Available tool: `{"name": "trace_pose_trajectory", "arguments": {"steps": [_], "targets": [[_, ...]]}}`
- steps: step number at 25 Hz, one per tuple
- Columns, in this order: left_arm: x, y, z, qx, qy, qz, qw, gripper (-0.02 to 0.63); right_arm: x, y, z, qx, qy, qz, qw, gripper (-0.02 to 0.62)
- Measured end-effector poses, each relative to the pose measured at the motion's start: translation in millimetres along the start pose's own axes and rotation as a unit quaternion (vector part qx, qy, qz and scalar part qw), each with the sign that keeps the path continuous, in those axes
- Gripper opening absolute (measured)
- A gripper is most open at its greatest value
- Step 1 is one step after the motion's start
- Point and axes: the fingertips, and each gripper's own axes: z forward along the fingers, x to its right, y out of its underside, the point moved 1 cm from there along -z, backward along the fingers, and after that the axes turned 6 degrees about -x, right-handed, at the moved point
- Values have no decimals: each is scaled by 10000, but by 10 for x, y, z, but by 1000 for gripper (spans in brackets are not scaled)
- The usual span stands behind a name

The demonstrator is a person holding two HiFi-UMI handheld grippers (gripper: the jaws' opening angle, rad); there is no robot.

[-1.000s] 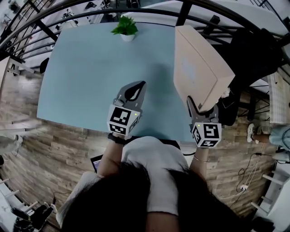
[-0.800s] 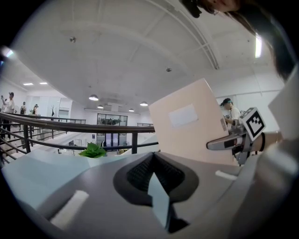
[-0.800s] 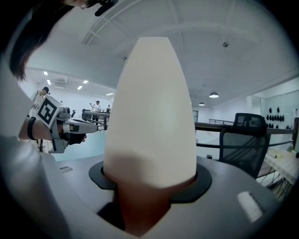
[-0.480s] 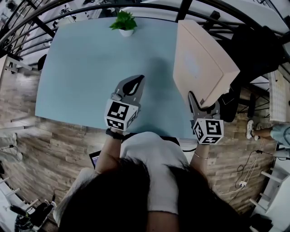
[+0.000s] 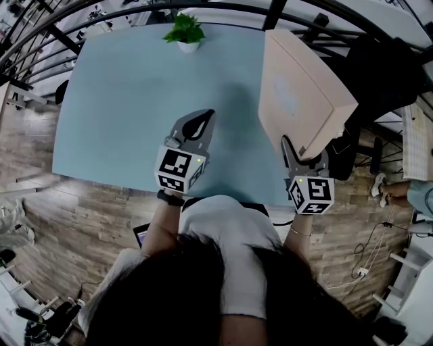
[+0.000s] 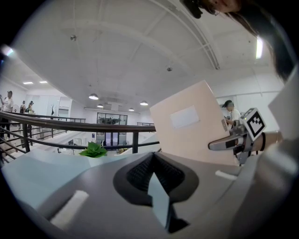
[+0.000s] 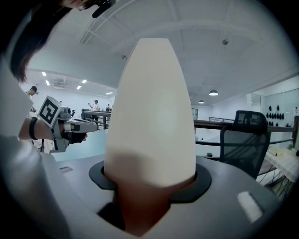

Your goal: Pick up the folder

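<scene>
The folder (image 5: 298,94) is a thick beige box folder with a pale label. It is held up on edge over the right end of the light-blue table (image 5: 122,101). My right gripper (image 5: 302,153) is shut on its lower near corner, and in the right gripper view the folder's spine (image 7: 152,116) fills the space between the jaws. My left gripper (image 5: 205,121) is shut and empty, hovering over the table's near middle. In the left gripper view the folder (image 6: 191,126) stands to the right, with the right gripper (image 6: 233,140) under it.
A small potted plant (image 5: 184,30) stands at the table's far edge. A black railing (image 5: 270,13) runs behind the table. A dark office chair (image 7: 247,140) is off to the right. Wooden floor lies below the table's near edge.
Only the head camera has shifted a little. Both grippers and the lifted folder keep their places.
</scene>
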Motion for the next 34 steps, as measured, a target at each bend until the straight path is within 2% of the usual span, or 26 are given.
{"name": "trace_pose_trajectory", "arguments": {"steps": [34], "targets": [[29,28,-24,-34,-18,30,10000,58,45,148,-26,-157,45,143,9998,264]]}}
